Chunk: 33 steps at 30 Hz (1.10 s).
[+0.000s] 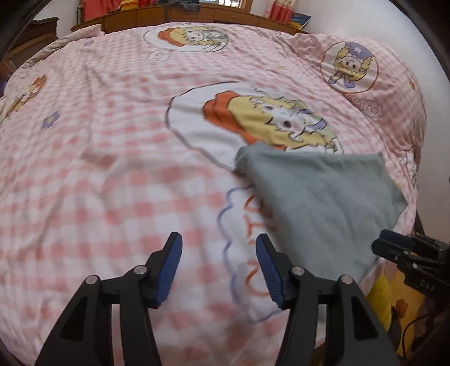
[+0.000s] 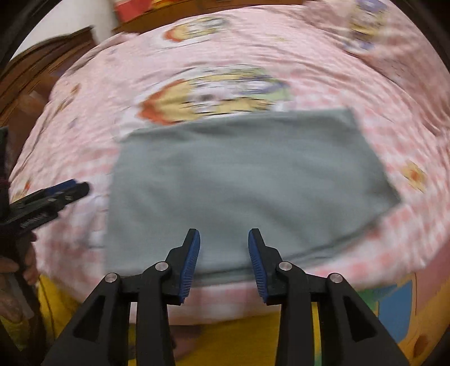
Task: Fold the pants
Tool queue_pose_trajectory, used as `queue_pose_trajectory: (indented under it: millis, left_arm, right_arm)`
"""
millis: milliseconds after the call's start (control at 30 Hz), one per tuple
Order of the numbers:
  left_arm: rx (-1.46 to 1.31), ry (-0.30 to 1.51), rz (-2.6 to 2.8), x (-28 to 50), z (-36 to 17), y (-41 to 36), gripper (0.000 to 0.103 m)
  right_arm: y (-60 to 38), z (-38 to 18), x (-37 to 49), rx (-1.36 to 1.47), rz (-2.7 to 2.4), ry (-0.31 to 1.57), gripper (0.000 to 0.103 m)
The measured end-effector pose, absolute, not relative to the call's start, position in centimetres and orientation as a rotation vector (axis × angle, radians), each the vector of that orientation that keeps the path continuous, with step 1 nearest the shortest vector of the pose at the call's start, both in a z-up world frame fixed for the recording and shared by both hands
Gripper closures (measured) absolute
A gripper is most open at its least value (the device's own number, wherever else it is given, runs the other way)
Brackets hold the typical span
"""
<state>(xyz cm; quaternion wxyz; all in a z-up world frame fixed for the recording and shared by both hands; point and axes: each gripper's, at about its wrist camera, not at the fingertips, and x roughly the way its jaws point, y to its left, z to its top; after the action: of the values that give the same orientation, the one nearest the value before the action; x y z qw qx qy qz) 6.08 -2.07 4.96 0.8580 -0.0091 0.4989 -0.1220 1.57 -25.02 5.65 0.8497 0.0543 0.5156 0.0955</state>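
Grey-green pants folded into a flat rectangle, lying on the bed near its front edge, on a pink checked duvet printed with cartoon figures. Right hand-held gripper poised just above the near edge of the pants, blue pads apart, nothing between them, no cloth pinched. Left hand-held gripper off to the left side of the pants, over bare duvet and a printed cartoon panel with orange lettering, jaws wide apart and empty; near corner of the pants just right of its right finger, not touching. In the right wrist view, left hand-held gripper also showing at the left edge, clear of the cloth, with part of a person's hand below it. Both views blurred, the right one heavily. Beyond the pants, a large cartoon girl print partly covered by the far edge of the cloth. Wooden headboard along the far side of the bed, red curtains behind it, dark wooden furniture at far left. Yellow patterned sheet hanging below the front edge of the bed.
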Motion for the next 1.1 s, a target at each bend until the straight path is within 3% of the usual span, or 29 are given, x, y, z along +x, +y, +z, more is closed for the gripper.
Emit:
queue_pose_trajectory:
  millis: [333,767,1100]
  left_arm:
    - [-0.06,1.107,-0.217,3.8,3.6,1.1,0.043]
    - [-0.062,1.104,-0.192,3.2,3.3,1.8,0.043]
    - [-0.071,1.103,-0.193,3.0,3.2,2.1,0.043]
  right_arm:
    - [-17.0,5.4,2.4,0.024,0.292,1.093,0.063]
    - [-14.9,3.8,3.6,-0.042,0.222,1.115,0.053]
    - [-14.2,3.0,4.3,-0.1,0.171,1.104,0.052]
